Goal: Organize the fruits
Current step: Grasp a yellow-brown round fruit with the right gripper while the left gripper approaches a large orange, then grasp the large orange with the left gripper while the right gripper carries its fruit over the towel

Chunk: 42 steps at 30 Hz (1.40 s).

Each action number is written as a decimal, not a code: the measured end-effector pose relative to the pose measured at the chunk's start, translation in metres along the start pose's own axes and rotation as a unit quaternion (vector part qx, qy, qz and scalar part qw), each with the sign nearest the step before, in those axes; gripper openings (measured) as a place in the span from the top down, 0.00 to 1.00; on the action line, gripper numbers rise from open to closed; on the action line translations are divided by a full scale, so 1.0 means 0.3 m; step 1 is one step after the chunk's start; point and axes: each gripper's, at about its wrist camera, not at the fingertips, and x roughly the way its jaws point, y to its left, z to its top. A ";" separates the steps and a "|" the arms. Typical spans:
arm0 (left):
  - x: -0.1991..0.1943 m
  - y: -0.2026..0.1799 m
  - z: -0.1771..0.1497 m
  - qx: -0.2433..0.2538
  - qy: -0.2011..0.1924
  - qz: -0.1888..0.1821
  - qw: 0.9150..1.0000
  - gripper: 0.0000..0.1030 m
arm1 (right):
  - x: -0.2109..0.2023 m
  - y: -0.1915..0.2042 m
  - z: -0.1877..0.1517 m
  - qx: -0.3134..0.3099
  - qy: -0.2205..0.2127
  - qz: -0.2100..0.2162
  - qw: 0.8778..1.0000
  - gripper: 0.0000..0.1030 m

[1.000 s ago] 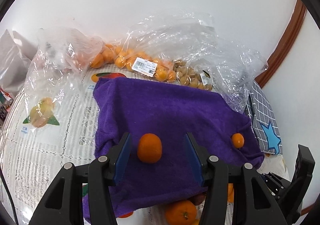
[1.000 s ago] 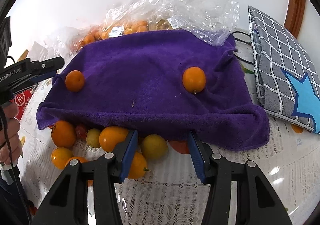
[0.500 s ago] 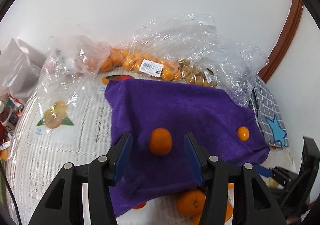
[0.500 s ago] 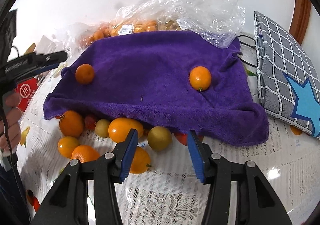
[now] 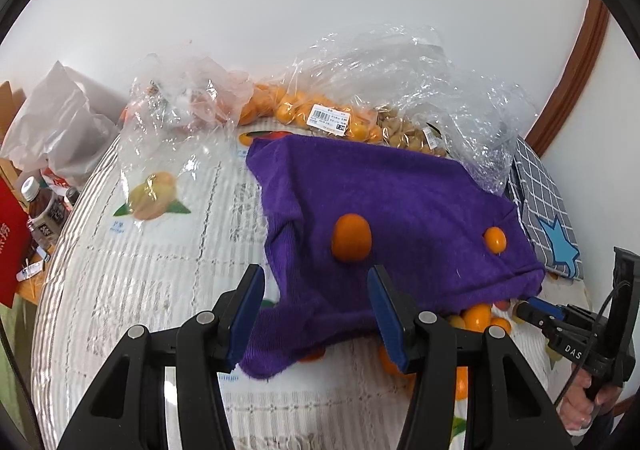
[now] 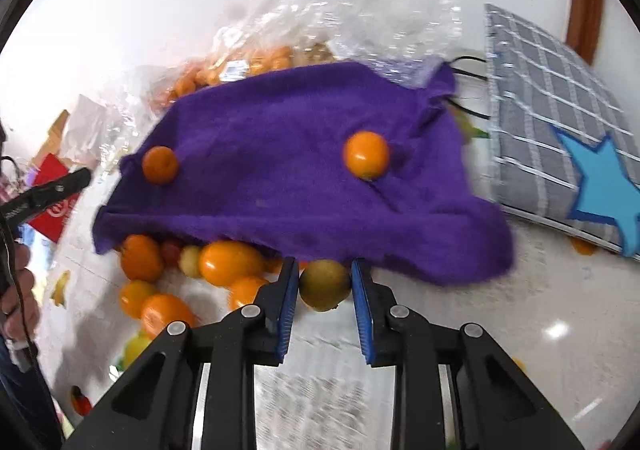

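Note:
A purple towel lies on the table with two oranges on it: a larger one and a smaller one. The towel also shows in the right wrist view, with the same oranges. Several loose oranges and yellow fruits lie at its near edge. My right gripper has its pads against a yellow-green fruit. My left gripper is open and empty, over the towel's near left corner.
Clear plastic bags of small oranges and nuts sit against the back wall. A grey checked cushion with a blue star lies to the right. Bottles and a white bag stand at the far left.
My right gripper has closed around the yellow-green fruit at the towel's edge. My left gripper has pulled back and to the left, still open.

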 end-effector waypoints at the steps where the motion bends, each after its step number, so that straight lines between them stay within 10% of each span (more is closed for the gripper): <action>1: -0.002 -0.002 -0.006 0.000 0.001 -0.001 1.000 0.50 | -0.004 -0.014 -0.011 0.001 0.002 -0.004 1.000 0.74; 42: 0.167 -0.214 -0.155 0.011 0.111 -0.017 0.994 0.61 | -0.136 -0.192 -0.154 0.033 -0.029 -0.022 0.999 0.73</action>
